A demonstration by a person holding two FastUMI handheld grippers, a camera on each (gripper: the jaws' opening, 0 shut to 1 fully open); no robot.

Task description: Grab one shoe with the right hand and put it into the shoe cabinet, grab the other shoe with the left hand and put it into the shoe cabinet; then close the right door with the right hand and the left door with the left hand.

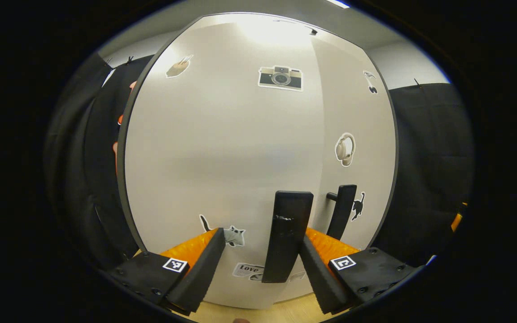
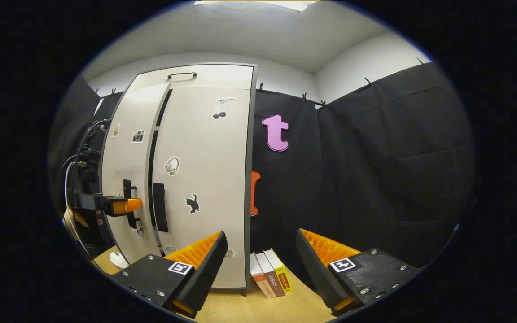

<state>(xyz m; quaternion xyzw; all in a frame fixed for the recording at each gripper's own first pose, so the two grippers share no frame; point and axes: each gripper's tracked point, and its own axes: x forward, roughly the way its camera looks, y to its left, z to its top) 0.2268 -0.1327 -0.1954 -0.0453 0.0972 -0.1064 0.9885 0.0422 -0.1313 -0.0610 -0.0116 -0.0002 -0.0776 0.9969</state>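
The white shoe cabinet (image 1: 222, 148) stands close in front of the left gripper view, with stickers on its doors. My left gripper (image 1: 260, 269) is open, and the left door's dark upright handle (image 1: 287, 237) stands between its fingers, nearer the right finger (image 1: 319, 273). The right door's handle (image 1: 342, 211) is just beyond. In the right gripper view the cabinet (image 2: 204, 179) is to the left, with a narrow dark gap (image 2: 152, 152) between the two doors. The left gripper (image 2: 117, 205) sits at the left door's handle there. My right gripper (image 2: 258, 264) is open and holds nothing, away from the cabinet.
Three books (image 2: 269, 273) stand on the wooden floor (image 2: 258, 309) against the cabinet's right side. A small white object (image 2: 117, 259) lies by the cabinet's left foot. A hand (image 2: 76, 220) and cables are behind the left gripper. Black cloth walls (image 2: 375, 179) close the booth.
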